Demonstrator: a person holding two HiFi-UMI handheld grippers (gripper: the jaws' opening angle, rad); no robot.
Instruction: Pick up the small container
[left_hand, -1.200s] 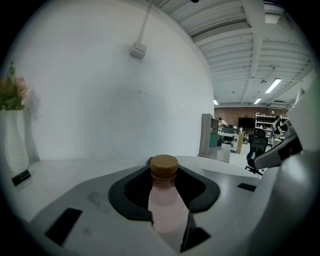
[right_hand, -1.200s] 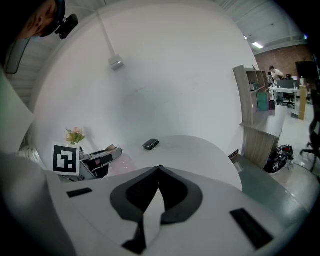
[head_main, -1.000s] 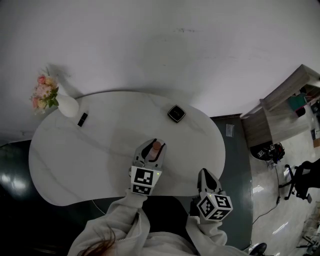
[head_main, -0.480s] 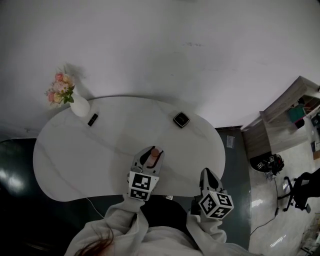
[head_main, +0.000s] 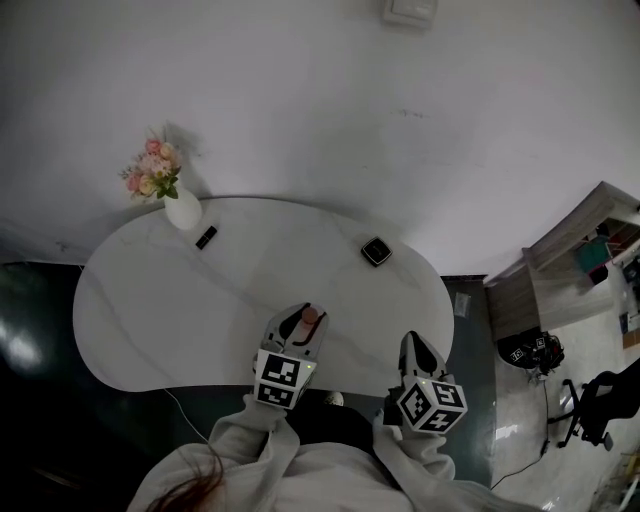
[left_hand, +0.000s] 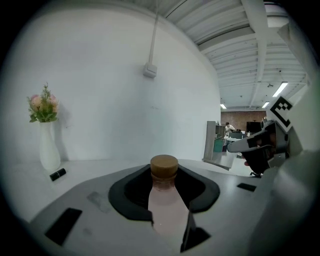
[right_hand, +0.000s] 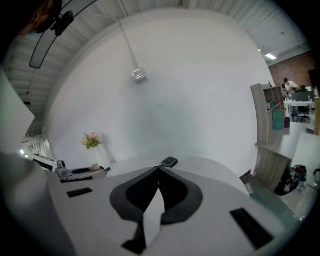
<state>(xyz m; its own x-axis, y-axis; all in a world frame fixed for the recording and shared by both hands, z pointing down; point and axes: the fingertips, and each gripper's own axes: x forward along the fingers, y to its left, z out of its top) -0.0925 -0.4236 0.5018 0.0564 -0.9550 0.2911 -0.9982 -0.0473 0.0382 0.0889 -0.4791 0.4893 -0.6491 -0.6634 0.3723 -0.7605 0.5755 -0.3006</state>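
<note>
- The left gripper (head_main: 303, 319) is clamped on the small container (left_hand: 164, 192), a pale pink bottle. Both pads press its sides, and its tan cap (left_hand: 164, 166) shows between the jaw tips.
- The right gripper (right_hand: 159, 170) is to the right of the left one, apart from it. Its jaws are closed tip to tip with nothing between them.
- Both grippers are over the near edge of the white table (head_main: 150, 300), with their jaws pointing toward the wall.
- Ahead of the left gripper's jaws is bare tabletop up to the far edge, which runs along the wall.
- A square black thing (head_main: 376, 251) lies ahead and to the right, well apart from both grippers and near the far edge.
- A white vase (head_main: 183, 211) of flowers (head_main: 151, 171) stands far ahead to the left. A small black object (head_main: 206, 237) lies just beside it.
- A wooden shelf (head_main: 575, 240) stands beyond the table's right end.
</note>
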